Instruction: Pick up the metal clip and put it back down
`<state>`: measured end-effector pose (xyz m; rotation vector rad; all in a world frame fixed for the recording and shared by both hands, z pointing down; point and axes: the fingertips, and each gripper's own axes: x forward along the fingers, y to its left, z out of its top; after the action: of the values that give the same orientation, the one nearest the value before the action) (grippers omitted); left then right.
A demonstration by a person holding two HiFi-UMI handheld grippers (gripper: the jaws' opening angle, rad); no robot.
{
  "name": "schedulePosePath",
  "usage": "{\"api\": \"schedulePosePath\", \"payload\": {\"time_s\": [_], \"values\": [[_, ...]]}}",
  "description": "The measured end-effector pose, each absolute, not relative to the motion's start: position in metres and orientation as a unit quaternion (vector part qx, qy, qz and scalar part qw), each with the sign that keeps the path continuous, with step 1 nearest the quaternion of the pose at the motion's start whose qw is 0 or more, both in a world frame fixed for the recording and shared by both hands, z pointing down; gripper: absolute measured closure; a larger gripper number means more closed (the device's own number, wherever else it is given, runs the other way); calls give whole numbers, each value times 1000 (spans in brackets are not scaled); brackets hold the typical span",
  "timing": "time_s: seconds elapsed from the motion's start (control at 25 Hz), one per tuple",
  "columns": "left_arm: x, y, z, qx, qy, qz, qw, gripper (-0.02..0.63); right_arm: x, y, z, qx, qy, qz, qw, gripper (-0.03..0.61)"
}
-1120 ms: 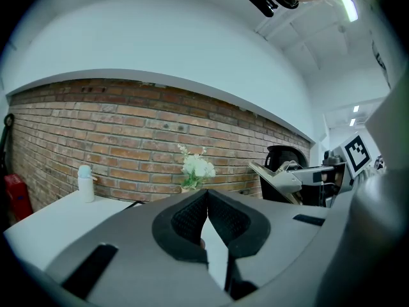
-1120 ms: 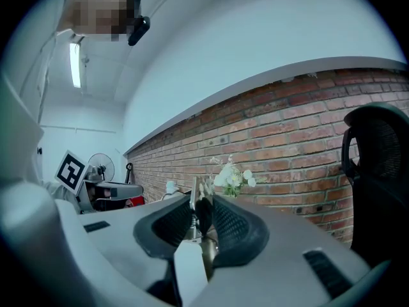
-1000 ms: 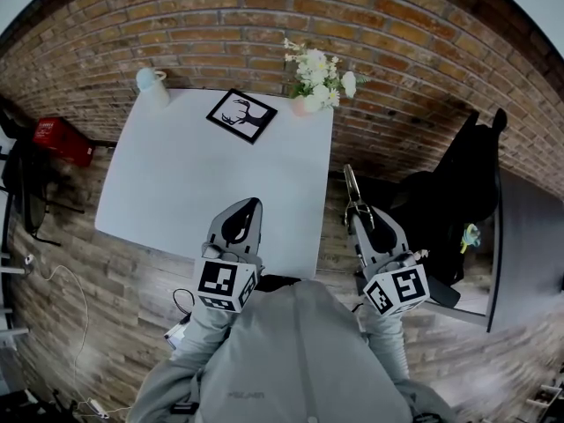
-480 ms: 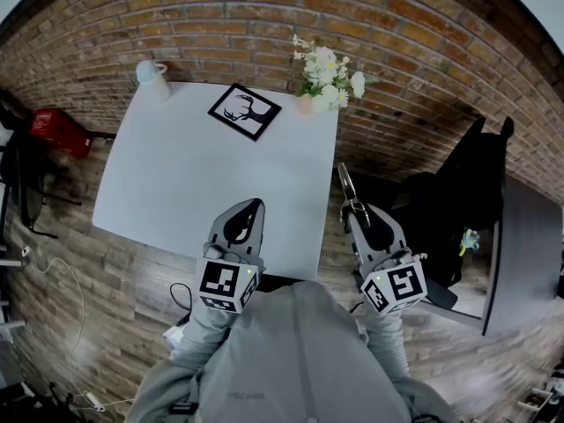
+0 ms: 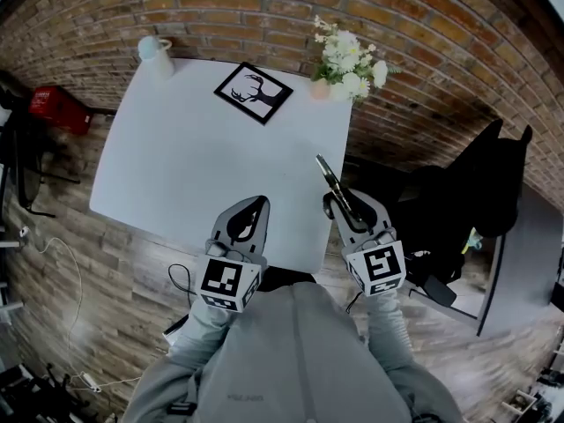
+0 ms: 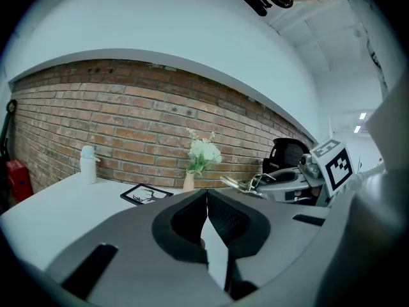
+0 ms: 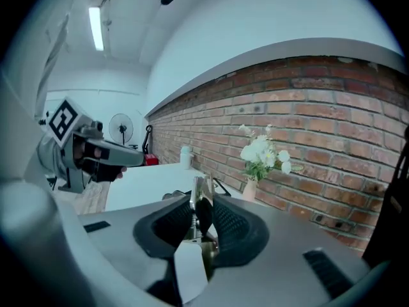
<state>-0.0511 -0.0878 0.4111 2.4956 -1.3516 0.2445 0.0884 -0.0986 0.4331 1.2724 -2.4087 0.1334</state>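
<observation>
While the right gripper (image 5: 342, 208) was clamped on the metal clip (image 5: 329, 177), that clip poked out over the white table's (image 5: 176, 157) right edge, just right of frame center. Left gripper (image 5: 248, 214), lower center-left, had its 2 jaws pressed together with nothing between them.

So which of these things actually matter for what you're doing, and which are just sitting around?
In the job: the metal clip, clamped in the right gripper; the white table, where it probably goes back down.

Just lying about: framed deer picture, flowers in a vase, pale bottle, black chair. The left gripper is shut and empty.
</observation>
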Motion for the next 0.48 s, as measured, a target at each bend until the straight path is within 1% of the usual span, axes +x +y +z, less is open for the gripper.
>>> {"api": "schedulePosePath", "payload": {"time_s": [0.24,0.48], "values": [[-54,-87,428,865,-466,96,161,588,64,-105,492,417,-855,-3,308,472],[-52,-86,444,865,-458,101,176,588,49,-106,540,395,-844,-29,361,472]]}}
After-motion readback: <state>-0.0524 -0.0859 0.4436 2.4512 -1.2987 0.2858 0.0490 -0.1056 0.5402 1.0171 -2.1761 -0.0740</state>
